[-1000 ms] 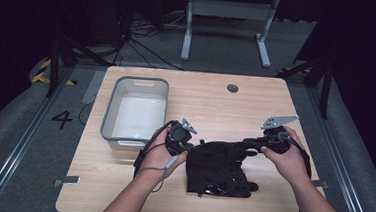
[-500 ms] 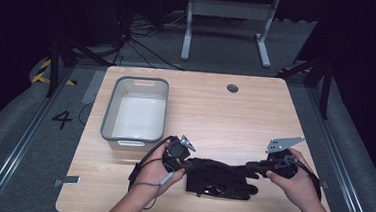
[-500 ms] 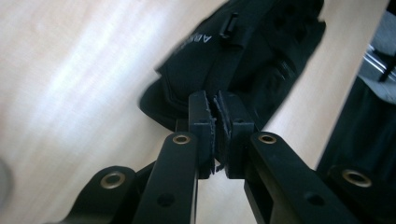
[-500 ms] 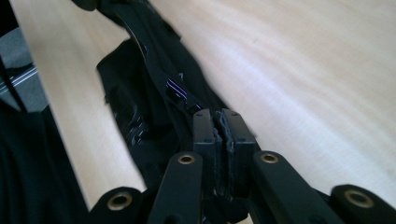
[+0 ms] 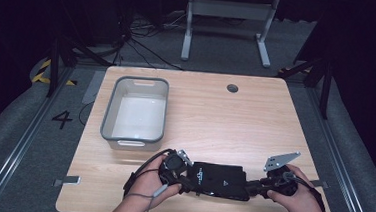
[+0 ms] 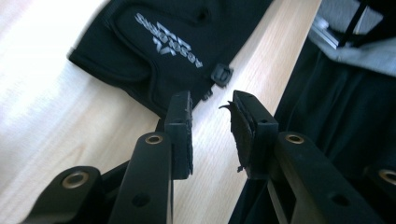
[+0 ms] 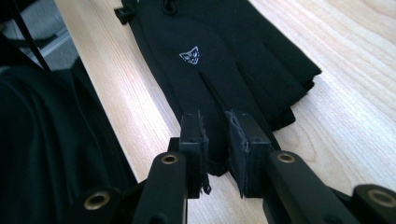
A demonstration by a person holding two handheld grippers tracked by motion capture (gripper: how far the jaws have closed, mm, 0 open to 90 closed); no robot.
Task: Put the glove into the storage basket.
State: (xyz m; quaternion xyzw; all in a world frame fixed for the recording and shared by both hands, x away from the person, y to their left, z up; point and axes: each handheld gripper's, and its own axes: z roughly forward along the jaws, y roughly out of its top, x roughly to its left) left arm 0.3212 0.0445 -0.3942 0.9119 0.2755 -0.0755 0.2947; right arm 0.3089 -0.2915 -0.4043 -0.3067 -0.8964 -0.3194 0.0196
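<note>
A black glove (image 5: 219,180) lies flat along the near edge of the surface (image 5: 255,120), stretched between the left gripper (image 6: 212,119) and right gripper (image 7: 216,135). Both sets of jaws have just been opening and now stand apart, apparently letting it rest there.

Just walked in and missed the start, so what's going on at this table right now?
A person is working with a hand-held gripper in each hand on a black glove lying flat near the front edge of the wooden table. The left gripper is at the cuff end, the right gripper at the fingertip end. Both sets of jaws have just been opening: the left has nothing between its pads, the right stands loosely around a glove finger. A grey bin sits behind, apart from the glove.
</note>
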